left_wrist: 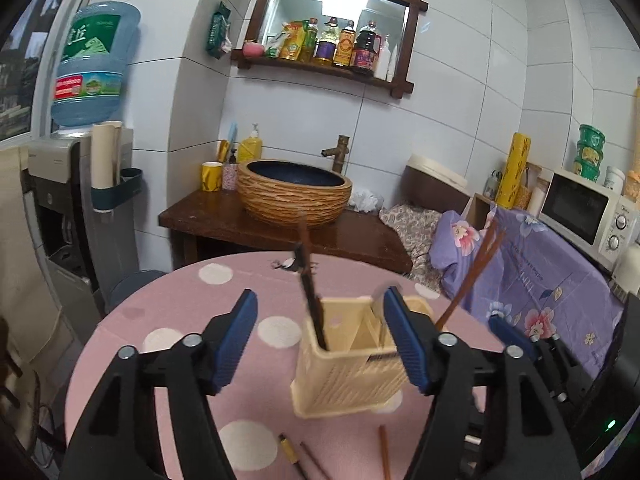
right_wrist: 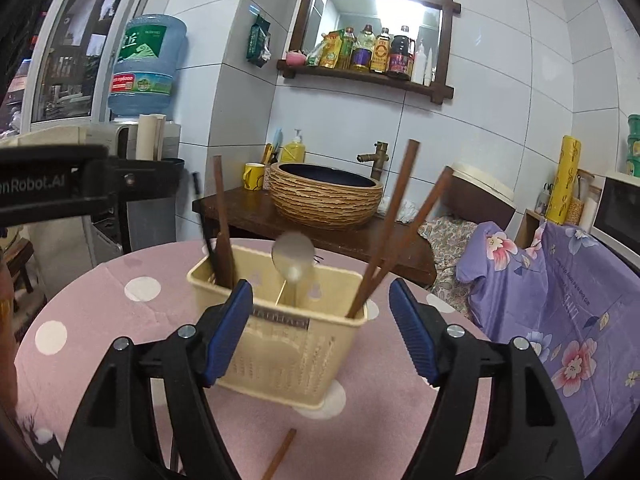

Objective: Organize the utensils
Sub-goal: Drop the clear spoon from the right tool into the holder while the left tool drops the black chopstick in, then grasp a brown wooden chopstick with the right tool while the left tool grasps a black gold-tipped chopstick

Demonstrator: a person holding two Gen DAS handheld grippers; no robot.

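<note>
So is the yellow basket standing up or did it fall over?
Standing up. The yellow basket sits on its base on the pink table, opening upward, with chopsticks and a spoon poking out.

Chopsticks (right_wrist: 394,232) lean over holder (right_wrist: 280,344), blocking top.

Ahead of me, a woven basin sink (left_wrist: 294,192) with a brass tap (left_wrist: 338,154) sits on a dark wooden counter (left_wrist: 280,228). A bottle shelf (left_wrist: 332,50) hangs above; a water dispenser (left_wrist: 76,184) stands left, a microwave (left_wrist: 586,210) right.
</note>
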